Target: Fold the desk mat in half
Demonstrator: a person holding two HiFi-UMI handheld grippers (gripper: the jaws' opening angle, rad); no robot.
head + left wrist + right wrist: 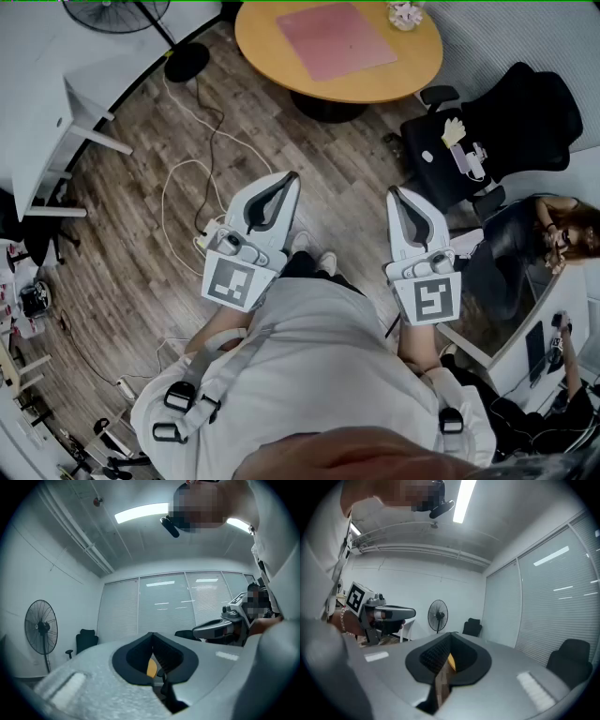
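Note:
A pink desk mat (335,38) lies flat on a round wooden table (403,75) at the top of the head view, well beyond both grippers. My left gripper (293,175) and right gripper (393,190) are held side by side in front of the person's body, above the wooden floor, pointing toward the table. Both are shut, tips together, with nothing between them. In the left gripper view the left gripper (152,634) points up at a wall of blinds, with the right gripper (220,627) beside it. The right gripper view shows the right gripper (450,633) shut too.
A black office chair (506,127) stands right of the table, with a seated person (562,234) by a desk at the right edge. A fan's base (186,61) and loose cables (202,178) lie on the floor to the left, near a white desk (37,112).

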